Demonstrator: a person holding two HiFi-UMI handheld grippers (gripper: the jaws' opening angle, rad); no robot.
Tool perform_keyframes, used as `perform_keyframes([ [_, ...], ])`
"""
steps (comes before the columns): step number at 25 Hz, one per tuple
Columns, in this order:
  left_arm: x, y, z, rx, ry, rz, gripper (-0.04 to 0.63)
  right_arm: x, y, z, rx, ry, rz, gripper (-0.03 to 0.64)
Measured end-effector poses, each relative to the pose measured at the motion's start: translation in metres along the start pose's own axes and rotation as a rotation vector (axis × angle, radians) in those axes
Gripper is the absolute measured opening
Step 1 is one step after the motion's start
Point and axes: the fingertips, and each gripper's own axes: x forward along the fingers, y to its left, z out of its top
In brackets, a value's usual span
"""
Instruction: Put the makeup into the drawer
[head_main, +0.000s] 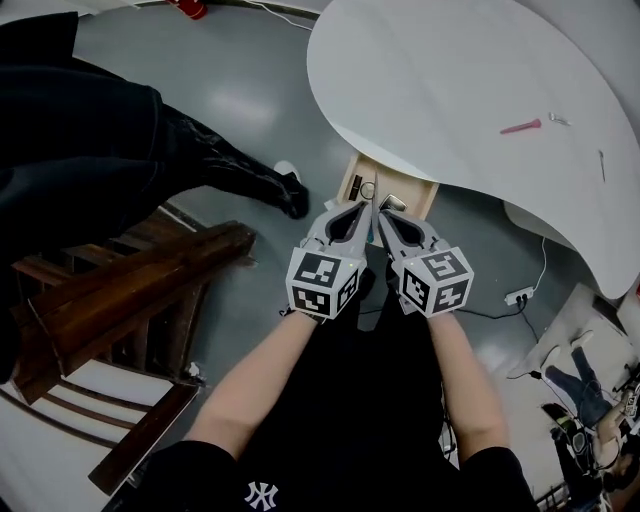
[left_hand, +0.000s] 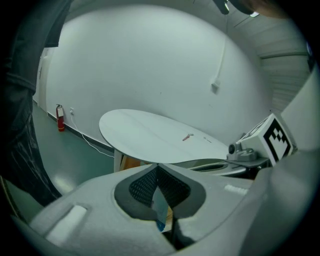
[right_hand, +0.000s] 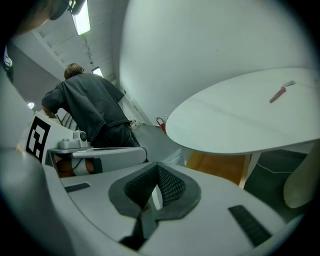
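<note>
1. Table: white with a rounded edge, it fills the upper right of the head view, and its top is almost bare.
2. A dark wooden chair stands at the left on the grey floor. A second person in dark clothes is beyond it.
3. The drawer is pale wood and is pulled open under the table's near edge. A few small dark items lie inside, too small to name.
4. The left gripper points down at the drawer's open front with its jaws closed tip to tip. A pale, blue-edged sliver shows through the gap behind the tips, but what it is cannot be told.
5. The right gripper sits just beside the left one. Its jaws are pressed together with nothing between them.
6. The pink makeup stick lies on the tabletop, well apart from the drawer and both grippers. A small silvery piece lies just beside it.
</note>
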Motion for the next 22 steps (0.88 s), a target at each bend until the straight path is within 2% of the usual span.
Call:
perform_keyframes([
  [9, 0.016, 0.022, -0.014, -0.021, 0.005, 0.01, 0.009, 0.034, -0.026, 0.008, 0.001, -0.025, -0.005, 0.014],
  [15, 0.022, 0.031, -0.013, -0.033, 0.003, 0.011, 0.009, 0.046, -0.033, 0.008, -0.016, -0.001, -0.008, 0.015],
  [22, 0.037, 0.036, -0.009, -0.037, 0.012, 0.014, 0.009, 0.067, -0.055, -0.006, 0.051, 0.032, 0.0, 0.015],
])
